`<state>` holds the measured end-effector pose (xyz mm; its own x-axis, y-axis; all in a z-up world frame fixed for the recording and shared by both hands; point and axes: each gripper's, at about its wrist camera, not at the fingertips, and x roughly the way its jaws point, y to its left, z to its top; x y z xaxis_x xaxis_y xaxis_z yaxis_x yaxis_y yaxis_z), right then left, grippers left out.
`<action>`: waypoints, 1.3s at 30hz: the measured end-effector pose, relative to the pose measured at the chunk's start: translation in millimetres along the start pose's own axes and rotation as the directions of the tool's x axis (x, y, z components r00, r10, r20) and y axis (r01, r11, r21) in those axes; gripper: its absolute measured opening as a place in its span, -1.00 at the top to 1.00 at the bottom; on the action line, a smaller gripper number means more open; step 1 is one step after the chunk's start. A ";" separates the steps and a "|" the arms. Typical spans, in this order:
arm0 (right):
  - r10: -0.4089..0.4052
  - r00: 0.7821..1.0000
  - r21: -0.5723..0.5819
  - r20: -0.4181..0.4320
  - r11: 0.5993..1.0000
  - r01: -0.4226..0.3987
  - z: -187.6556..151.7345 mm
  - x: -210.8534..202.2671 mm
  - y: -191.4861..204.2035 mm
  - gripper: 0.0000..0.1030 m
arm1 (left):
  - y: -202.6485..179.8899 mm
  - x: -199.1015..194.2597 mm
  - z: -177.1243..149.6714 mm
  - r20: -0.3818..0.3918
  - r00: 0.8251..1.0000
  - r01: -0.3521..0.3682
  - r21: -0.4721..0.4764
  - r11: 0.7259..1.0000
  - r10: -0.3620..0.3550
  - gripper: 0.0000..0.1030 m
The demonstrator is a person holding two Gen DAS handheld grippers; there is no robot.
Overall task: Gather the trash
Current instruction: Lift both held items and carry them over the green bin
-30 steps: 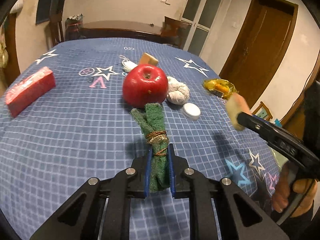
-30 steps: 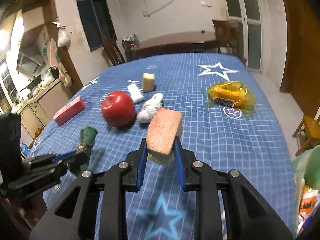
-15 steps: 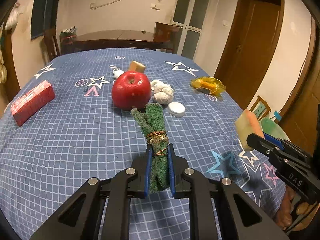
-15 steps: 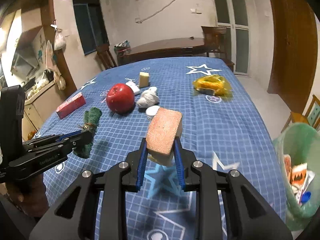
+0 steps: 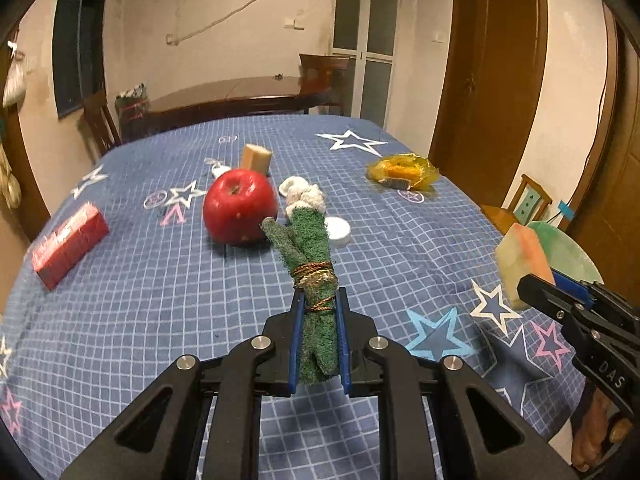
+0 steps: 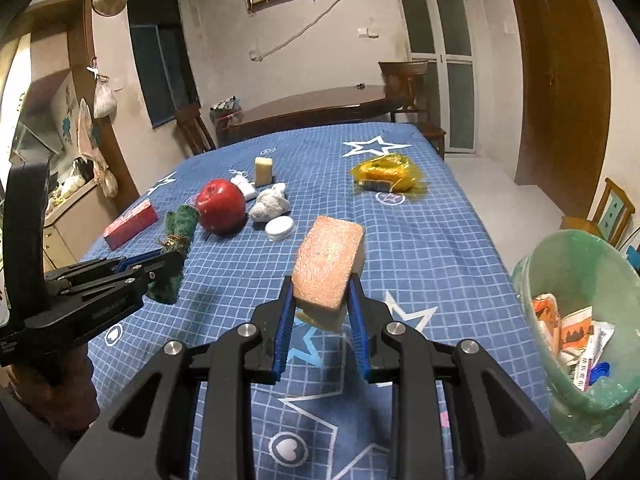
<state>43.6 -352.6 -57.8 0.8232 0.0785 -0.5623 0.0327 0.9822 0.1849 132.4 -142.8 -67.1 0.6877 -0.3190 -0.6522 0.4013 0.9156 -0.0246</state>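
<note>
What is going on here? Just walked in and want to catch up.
A person is clearing a blue star-patterned tablecloth with two handheld grippers. The left gripper is shut on a green scouring cloth roll tied with gold string; the right gripper is shut on an orange-topped sponge, near a green trash bin.

A green scouring cloth [image 5: 316,276], rolled and tied with gold cord, and an orange-topped sponge [image 6: 328,266] are each held above the table. A green trash bin [image 6: 576,308] holding wrappers stands off the table's right edge.

Dim warm indoor light, soft shadows, sharp centre (fisheye-bent, dark-vignetted edges)
</note>
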 end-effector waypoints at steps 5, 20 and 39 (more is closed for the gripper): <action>-0.043 0.999 0.002 0.033 0.999 0.043 5.5 -11.4 -11.0 0.52 | -20.1 -0.8 15.4 0.020 1.000 -0.010 0.038 0.999 0.009 0.69; -0.325 0.934 0.125 0.147 0.943 0.309 26.3 -90.1 -111.8 0.51 | -160.7 9.0 66.6 0.099 0.984 0.119 0.260 0.958 -0.149 0.69; -0.511 0.855 0.241 0.085 0.843 0.480 10.8 -118.7 -197.7 0.51 | -331.2 40.7 83.5 0.074 0.941 0.258 0.475 0.841 -0.330 0.69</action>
<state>-54.5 -557.9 -19.0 0.7355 -0.4496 -0.5068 0.5595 0.8249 0.0802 78.0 -479.5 -22.2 0.5592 -0.6207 -0.5495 0.8024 0.5718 0.1707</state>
